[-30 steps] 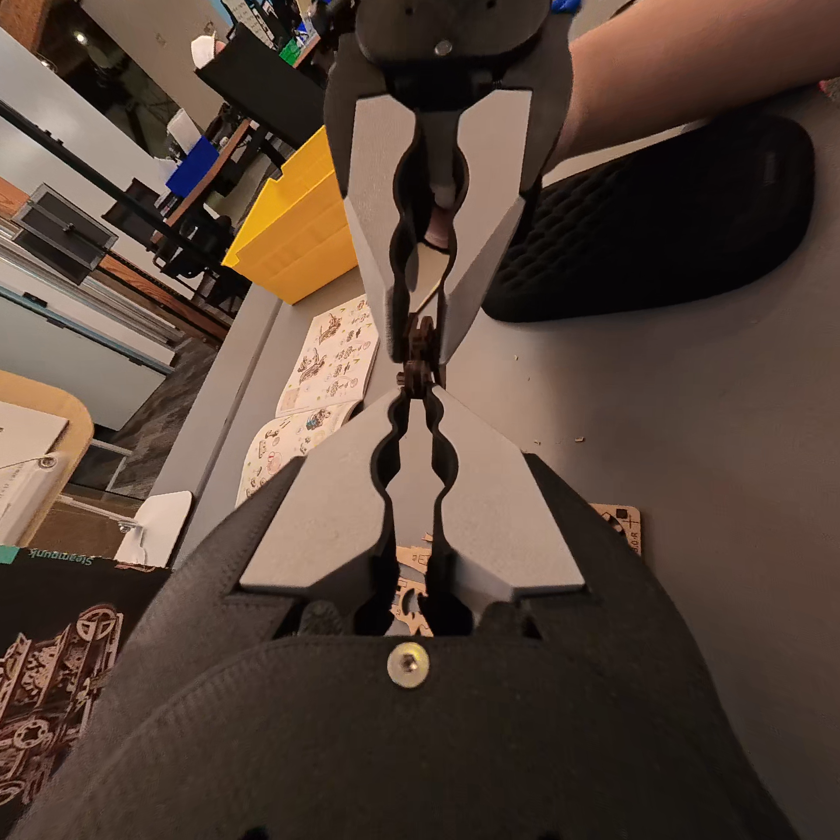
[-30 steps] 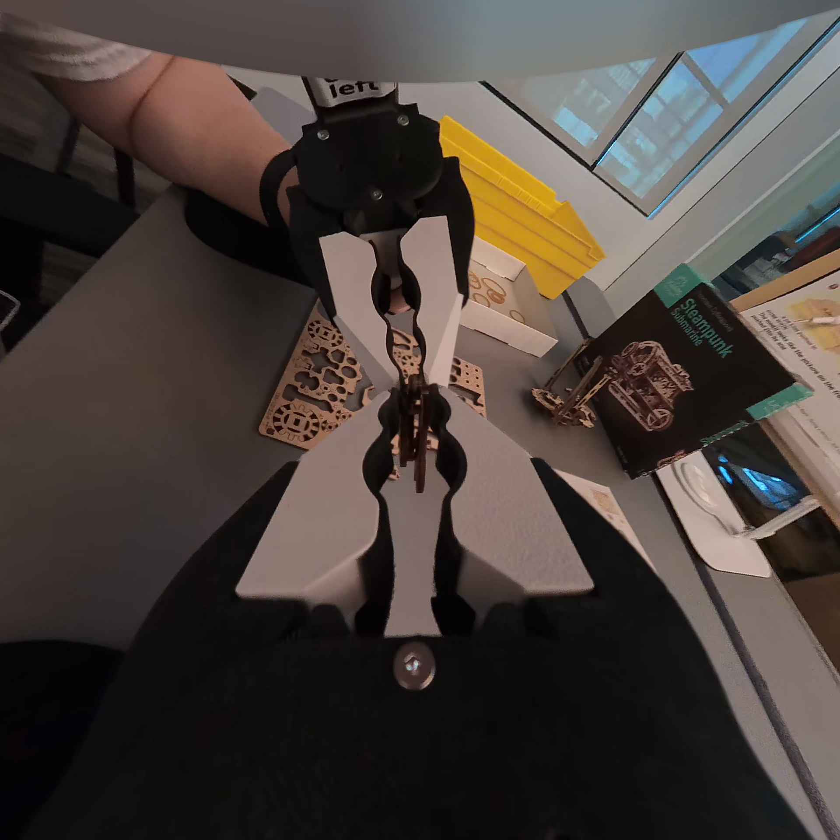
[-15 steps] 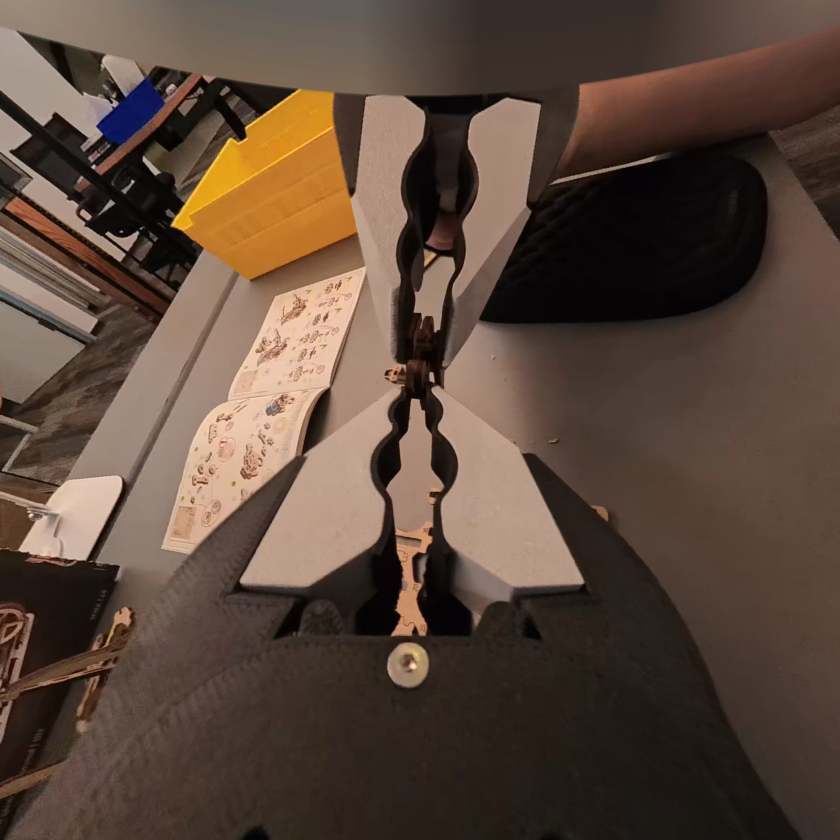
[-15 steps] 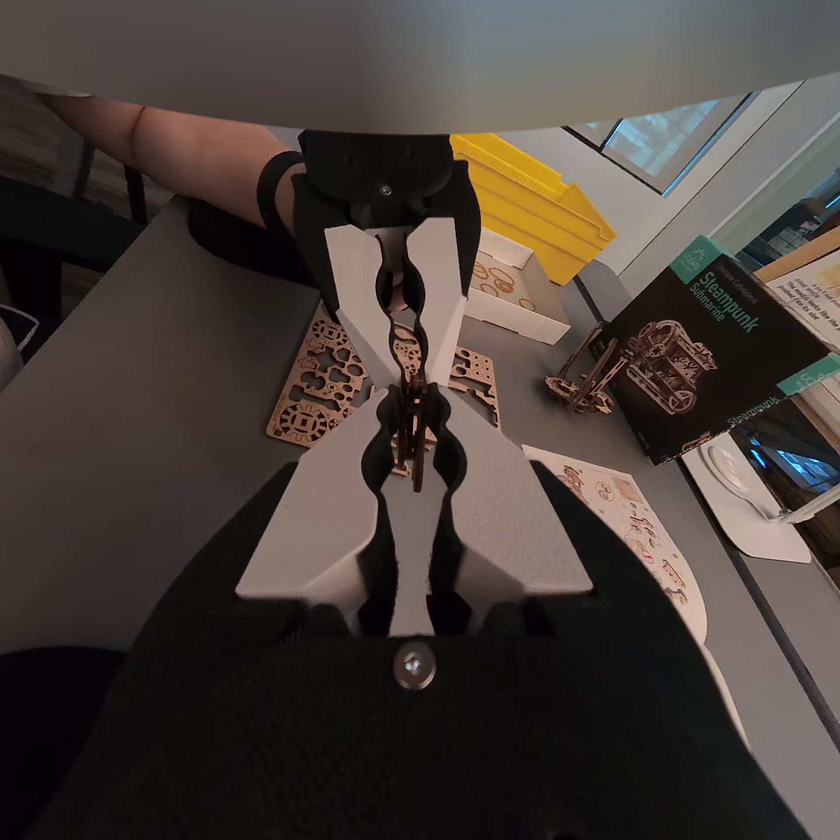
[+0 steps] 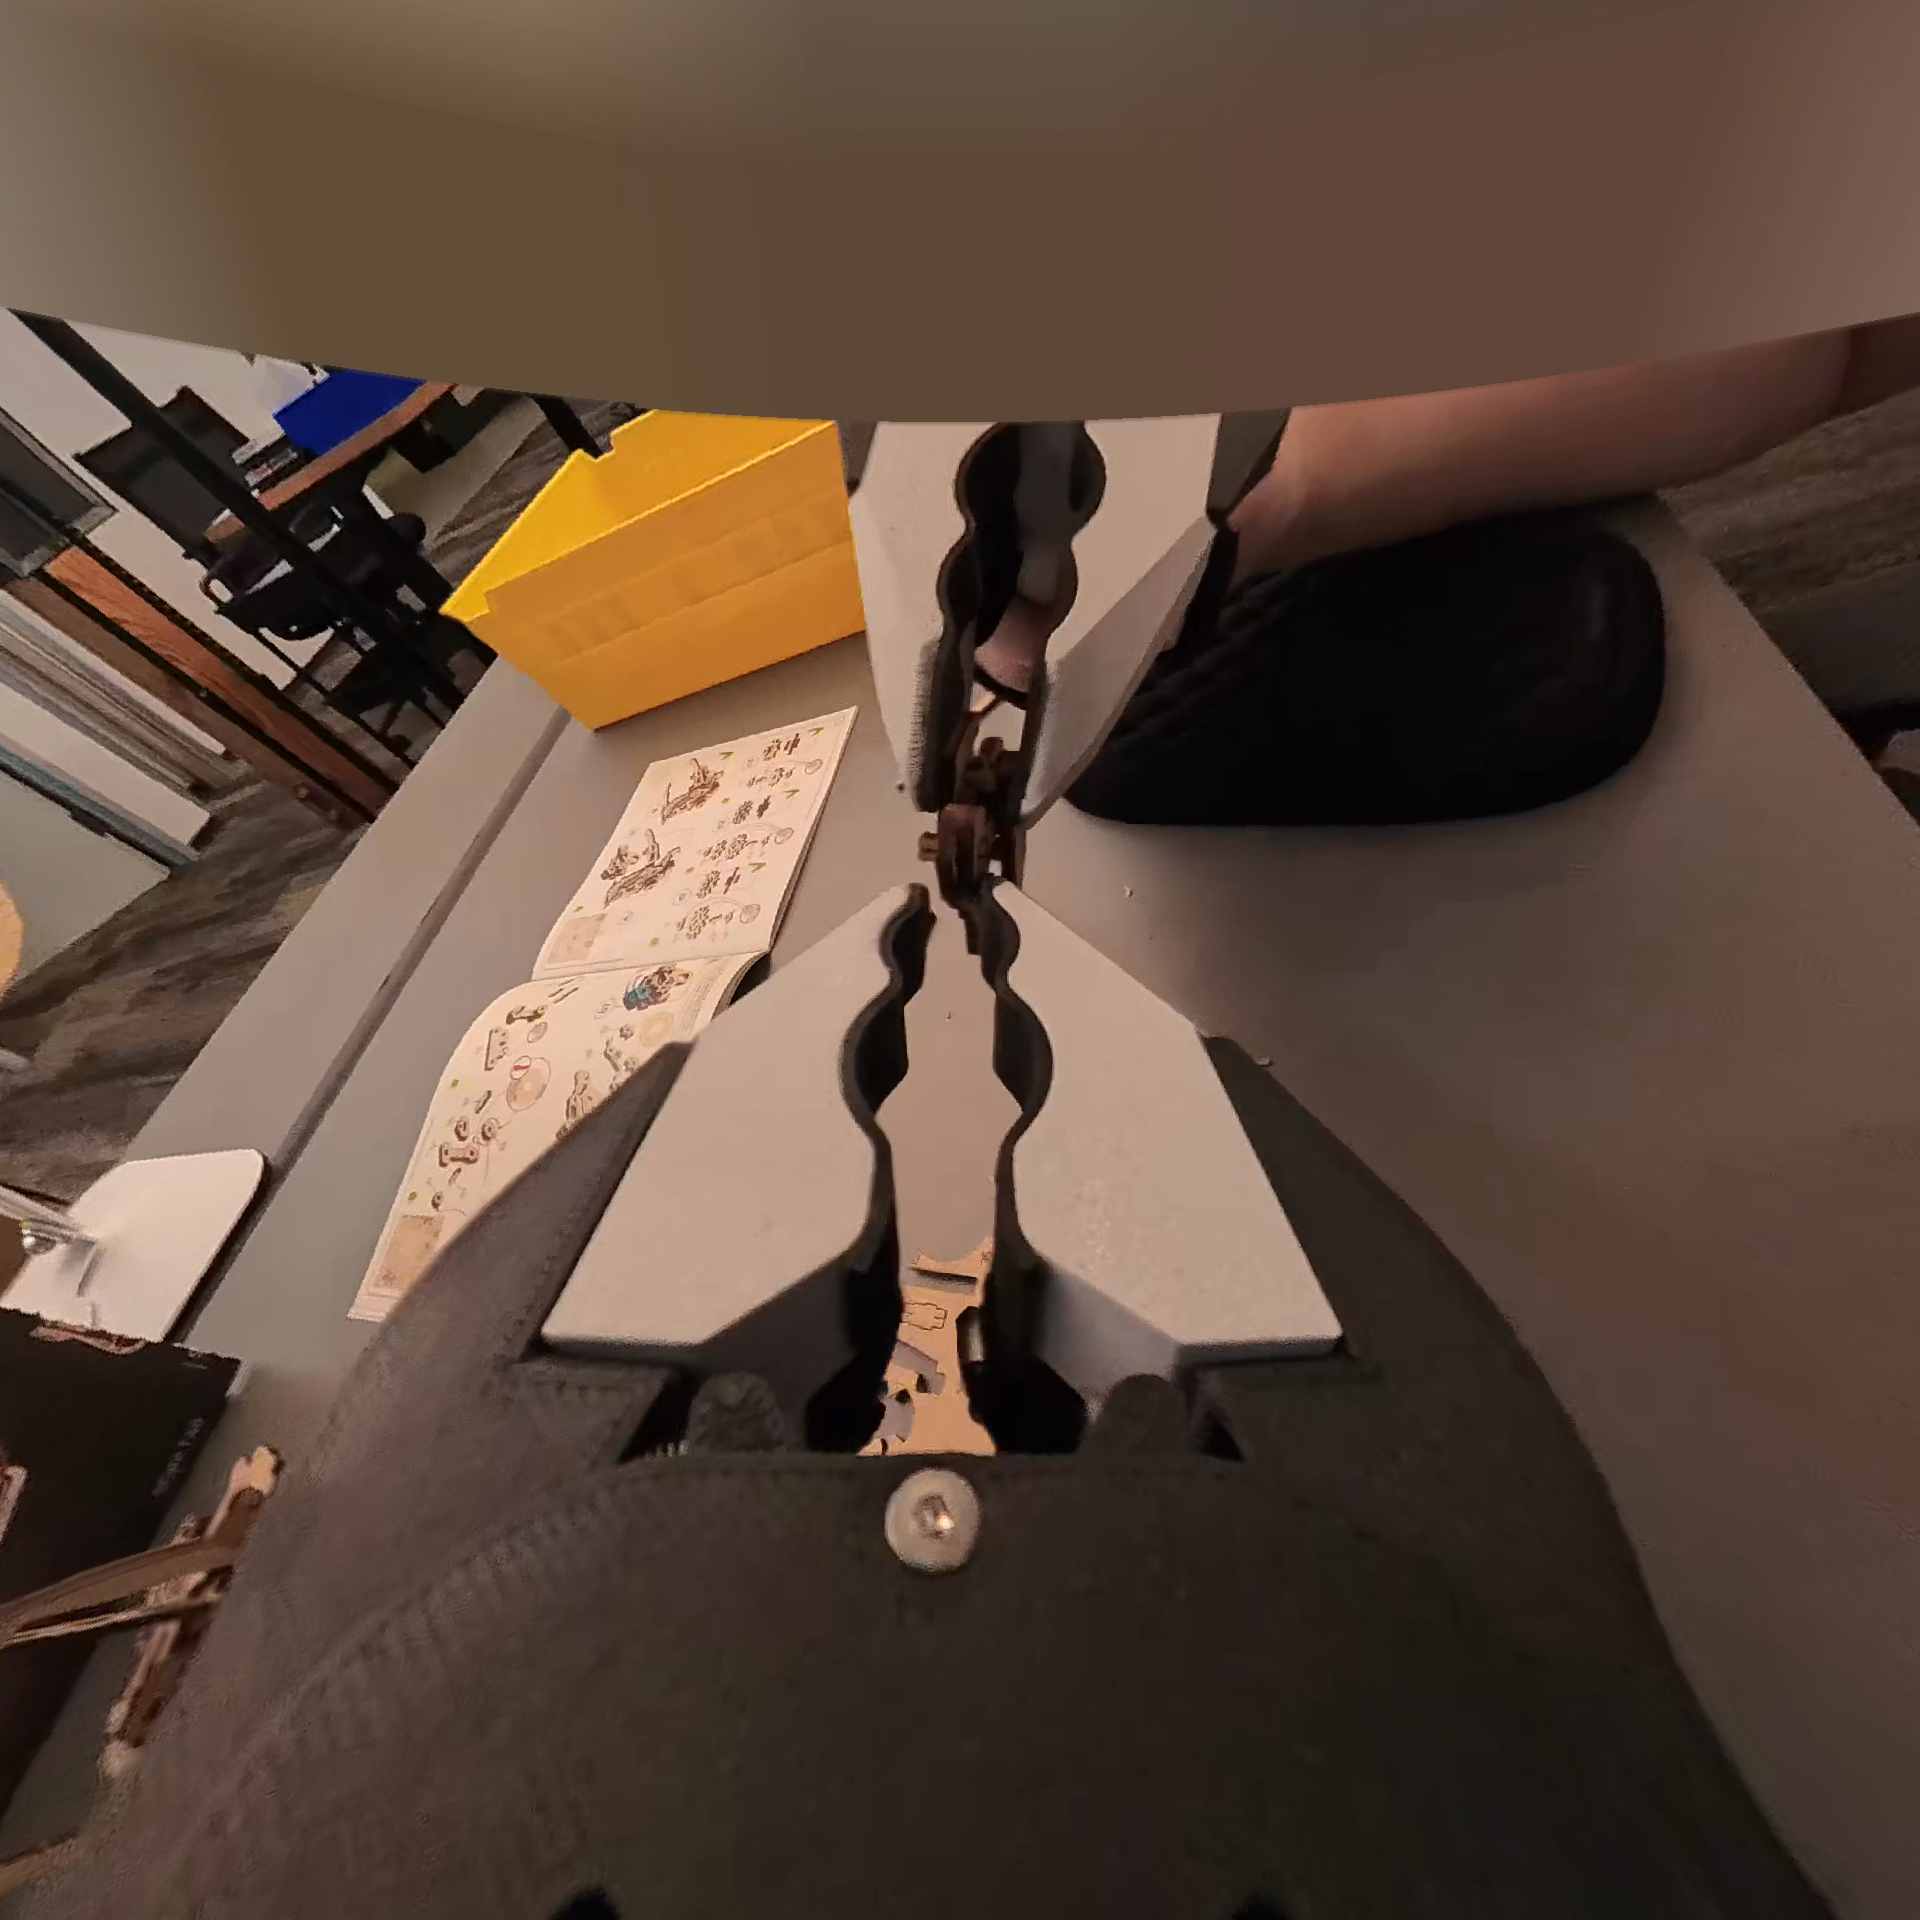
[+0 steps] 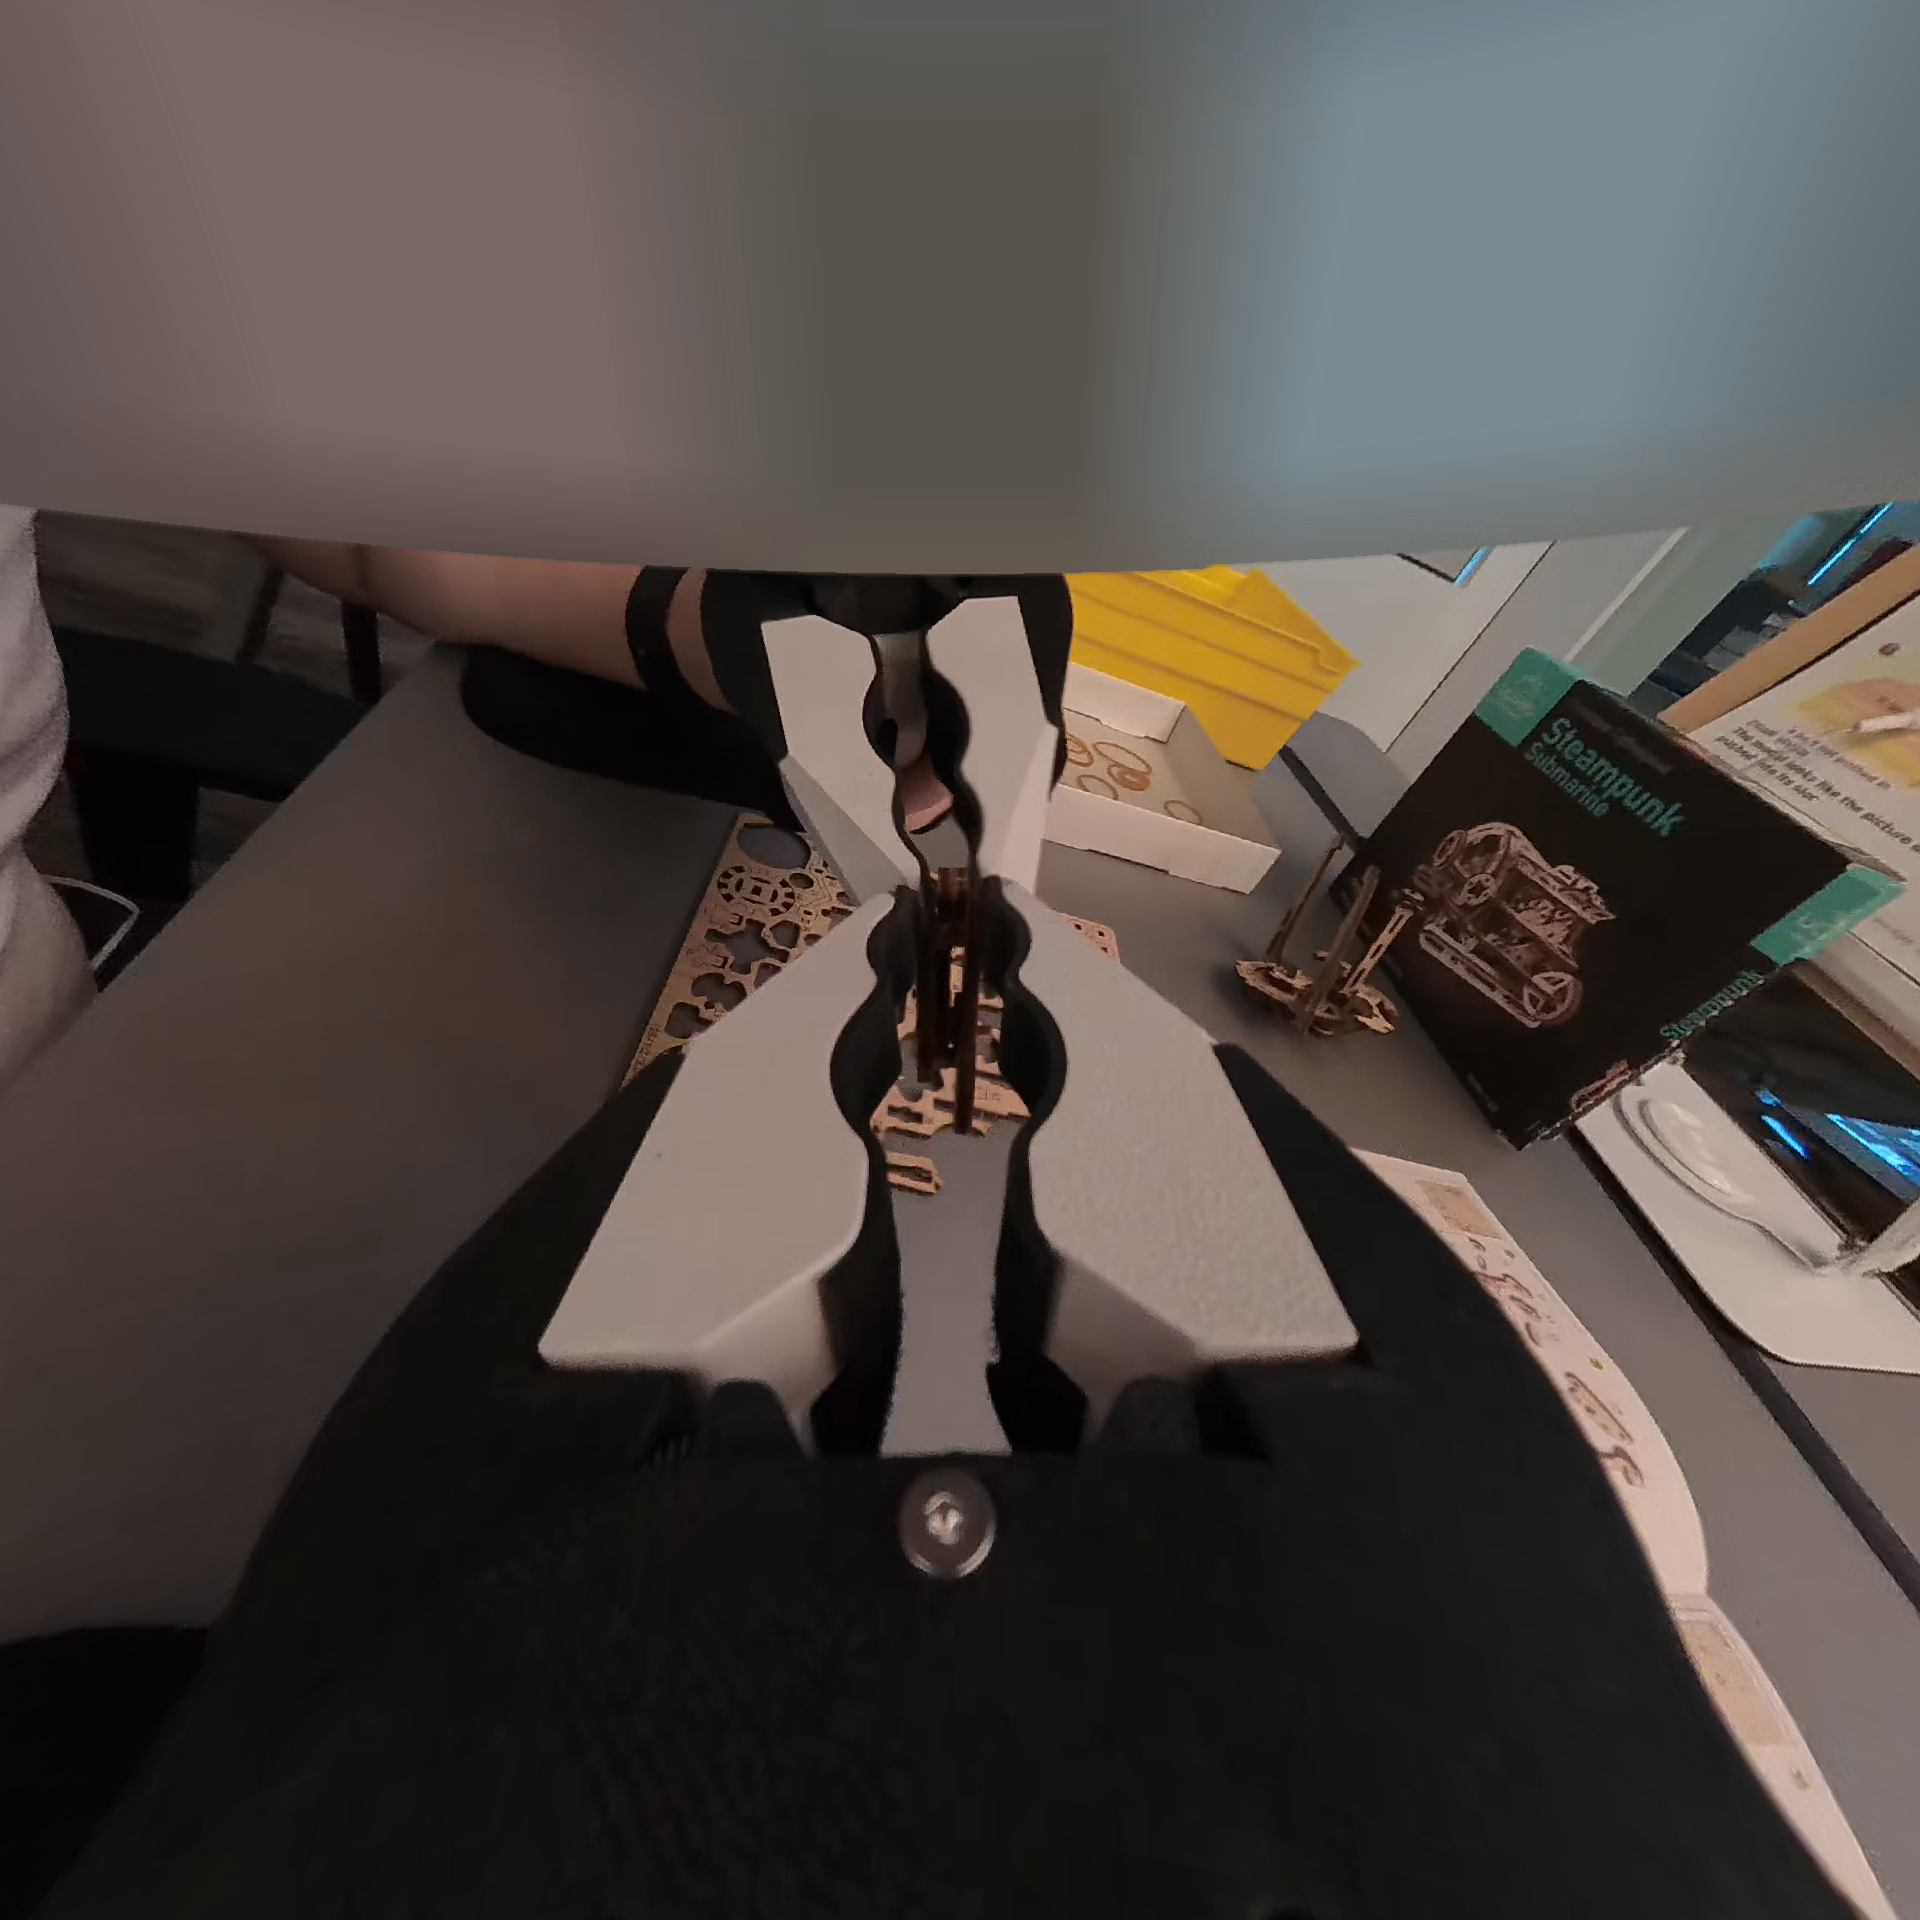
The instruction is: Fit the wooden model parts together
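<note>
Where the grey matte worktop (image 5: 1455,1039) runs out to its far corner, a yellow plastic bin (image 5: 675,592) with ribbed walls sits. A black quilted pad (image 5: 1403,675), rounded at the ends, lies along the near-person edge under a forearm. A black carton (image 6: 1590,883) with teal trim, printed lettering and a model picture leans at the side edge. An open instruction booklet (image 5: 665,904), pale pages of small diagrams, lies flat near the bin. A laser-cut plywood sheet (image 6: 748,935), fretted with holes, lies mid-worktop; a small half-built wooden frame (image 6: 1320,977) stands beside the carton.

Both tools: grey wedge fingers, black wavy inner pads, black textured bodies. The right gripper (image 6: 948,914) pinches the wooden part (image 6: 940,997), a stack of thin dark slats held edge-on above mid-worktop. The left gripper (image 5: 954,899) meets it tip to tip; its fingers stand narrowly parted, worktop showing between them, and the part's end touches one fingertip only.
</note>
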Tool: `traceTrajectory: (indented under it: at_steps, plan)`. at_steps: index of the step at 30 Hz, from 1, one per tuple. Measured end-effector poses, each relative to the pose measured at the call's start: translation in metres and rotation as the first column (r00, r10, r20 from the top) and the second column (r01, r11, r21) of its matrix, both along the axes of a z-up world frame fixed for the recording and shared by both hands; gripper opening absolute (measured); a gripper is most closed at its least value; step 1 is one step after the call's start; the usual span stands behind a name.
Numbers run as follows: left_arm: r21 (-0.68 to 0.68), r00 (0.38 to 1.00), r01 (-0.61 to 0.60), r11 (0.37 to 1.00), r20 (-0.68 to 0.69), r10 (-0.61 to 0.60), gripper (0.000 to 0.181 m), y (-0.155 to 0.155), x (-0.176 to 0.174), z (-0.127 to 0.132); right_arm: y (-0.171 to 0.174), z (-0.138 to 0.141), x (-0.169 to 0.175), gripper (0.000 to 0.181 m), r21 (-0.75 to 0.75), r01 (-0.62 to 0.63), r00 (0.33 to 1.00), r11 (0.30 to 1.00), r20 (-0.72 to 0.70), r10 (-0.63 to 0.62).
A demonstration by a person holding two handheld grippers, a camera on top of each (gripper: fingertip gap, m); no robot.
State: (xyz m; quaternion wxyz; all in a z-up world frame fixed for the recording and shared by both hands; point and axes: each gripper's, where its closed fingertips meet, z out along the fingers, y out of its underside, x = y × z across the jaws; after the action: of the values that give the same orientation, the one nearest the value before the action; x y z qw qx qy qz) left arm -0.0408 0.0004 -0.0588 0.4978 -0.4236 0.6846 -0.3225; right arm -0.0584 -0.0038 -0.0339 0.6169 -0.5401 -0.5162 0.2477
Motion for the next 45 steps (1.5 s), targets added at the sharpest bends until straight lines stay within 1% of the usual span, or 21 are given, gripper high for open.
traceTrajectory:
  at_steps: [3, 7, 11, 14, 15, 17, 21, 23, 26, 27, 28, 29, 30, 31, 32, 34, 36, 38, 41, 45]
  plan:
    - [0.065, 1.0, -0.005, 0.998, 0.006, 0.004, 0.004, 0.0, 0.0, -0.001, -0.001, -0.001, 0.001, 0.01, 0.016, -0.008, 1.0, 1.0, 0.012, 0.008]
    - [0.165, 0.999, -0.034, 0.986, -0.026, 0.039, 0.004, 0.005, 0.0, -0.008, 0.003, -0.007, 0.006, 0.013, 0.067, 0.029, 0.992, 0.997, 0.118, -0.037]
    - [0.2, 0.997, -0.046, 0.979, -0.055, 0.058, 0.004, 0.006, 0.0, -0.011, 0.002, -0.014, 0.006, 0.011, 0.083, 0.034, 0.98, 0.996, 0.192, -0.049]
    - [0.215, 0.998, -0.042, 0.976, -0.033, 0.05, 0.006, 0.002, 0.0, -0.009, -0.002, -0.011, 0.006, 0.01, 0.084, 0.012, 0.983, 0.996, 0.181, -0.027]
    - [0.212, 0.998, -0.054, 0.976, -0.012, 0.058, 0.011, 0.003, 0.0, -0.005, -0.004, -0.008, 0.006, 0.01, 0.074, 0.001, 0.987, 0.997, 0.159, -0.012]
    - [0.186, 0.998, -0.056, 0.981, 0.005, 0.056, 0.022, 0.003, 0.0, 0.001, -0.008, -0.004, 0.005, 0.01, 0.052, -0.035, 0.993, 0.998, 0.111, 0.029]
    - [0.108, 0.999, -0.015, 0.994, 0.046, 0.01, 0.028, -0.002, -0.003, 0.01, -0.013, 0.006, 0.004, 0.01, 0.06, -0.08, 0.997, 0.995, 0.027, 0.078]
    - [0.053, 0.996, 0.03, 0.998, 0.078, -0.034, 0.029, -0.006, -0.004, 0.016, -0.018, 0.012, 0.004, 0.01, 0.088, -0.098, 0.995, 0.991, -0.001, 0.099]
    - [-0.083, 0.988, 0.138, 0.987, 0.078, -0.131, 0.042, -0.022, -0.004, 0.015, -0.019, 0.017, 0.005, 0.01, 0.112, -0.1, 0.994, 0.989, -0.022, 0.103]
    - [-0.101, 0.987, 0.141, 0.985, 0.087, -0.132, 0.042, -0.024, -0.002, 0.016, -0.021, 0.019, 0.003, 0.01, 0.105, -0.111, 0.992, 0.988, -0.047, 0.116]
    - [-0.086, 0.987, 0.127, 0.988, 0.112, -0.117, 0.035, -0.024, -0.001, 0.018, -0.021, 0.021, 0.002, 0.01, 0.09, -0.115, 0.99, 0.989, -0.075, 0.122]
    - [-0.048, 0.983, 0.114, 0.992, 0.15, -0.106, 0.023, -0.025, 0.0, 0.022, -0.022, 0.022, 0.001, 0.01, 0.074, -0.127, 0.985, 0.989, -0.107, 0.135]
    - [-0.004, 0.977, 0.106, 0.994, 0.184, -0.103, 0.015, -0.027, -0.001, 0.026, -0.022, 0.024, 0.0, 0.01, 0.058, -0.14, 0.979, 0.988, -0.138, 0.147]
    - [0.037, 0.976, 0.077, 0.996, 0.201, -0.083, 0.013, -0.025, -0.001, 0.029, -0.021, 0.026, 0.001, 0.01, 0.039, -0.145, 0.974, 0.989, -0.168, 0.15]
    - [0.061, 0.978, 0.053, 0.997, 0.2, -0.064, 0.013, -0.022, -0.001, 0.029, -0.019, 0.026, 0.002, 0.01, 0.023, -0.145, 0.972, 0.989, -0.185, 0.146]
    - [0.044, 0.984, 0.037, 0.998, 0.175, -0.045, 0.013, -0.018, 0.0, 0.026, -0.015, 0.023, 0.003, 0.01, 0.001, -0.137, 0.972, 0.991, -0.19, 0.135]
    - [0.003, 0.992, 0.04, 0.999, 0.123, -0.04, 0.012, -0.014, 0.0, 0.02, -0.01, 0.017, 0.004, 0.01, -0.005, -0.111, 0.983, 0.994, -0.148, 0.109]
    - [-0.009, 0.995, 0.046, 0.999, 0.087, -0.045, 0.012, -0.013, 0.0, 0.017, -0.01, 0.013, 0.003, 0.01, 0.04, -0.076, 0.994, 0.996, -0.076, 0.079]
    - [0.047, 0.996, 0.042, 0.998, 0.082, -0.046, 0.011, -0.016, 0.0, 0.016, -0.014, 0.013, 0.002, 0.01, 0.089, -0.064, 0.998, 0.994, -0.005, 0.065]
    - [0.074, 0.996, 0.051, 0.996, 0.075, -0.057, 0.011, -0.021, -0.001, 0.02, -0.019, 0.017, 0.001, 0.01, 0.05, -0.087, 0.996, 0.995, -0.024, 0.089]
